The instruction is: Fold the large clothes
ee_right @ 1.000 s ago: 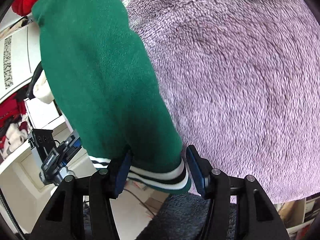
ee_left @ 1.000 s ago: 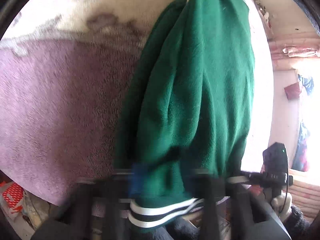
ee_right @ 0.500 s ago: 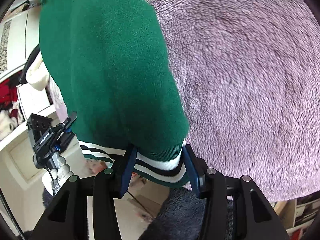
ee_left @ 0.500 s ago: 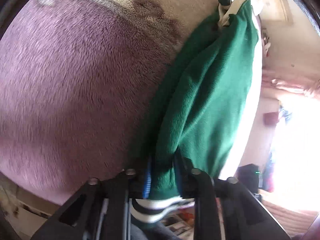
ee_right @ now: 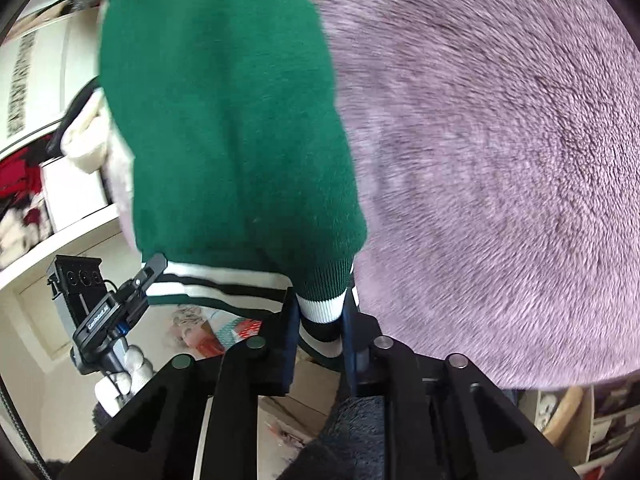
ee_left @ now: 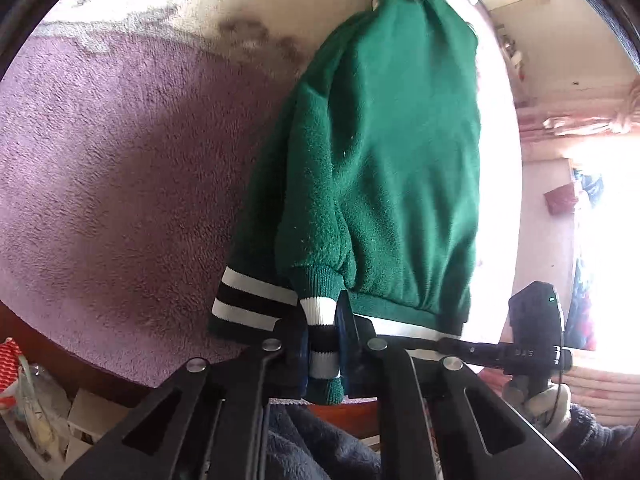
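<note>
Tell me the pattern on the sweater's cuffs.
Cuffs: white and black stripes edged in green; clearest in the left wrist view.

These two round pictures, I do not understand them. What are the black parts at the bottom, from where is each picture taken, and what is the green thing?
No robot: a person carries a two-finger gripper in each hand, each with a wide-angle camera looking along its fingers. One picture comes from the left gripper, the other from the right gripper; the black parts are their fingers. A green jacket lies on a purple fleece blanket. Each gripper holds a striped cuff; the right one's jaws are closing on its cuff.
</note>
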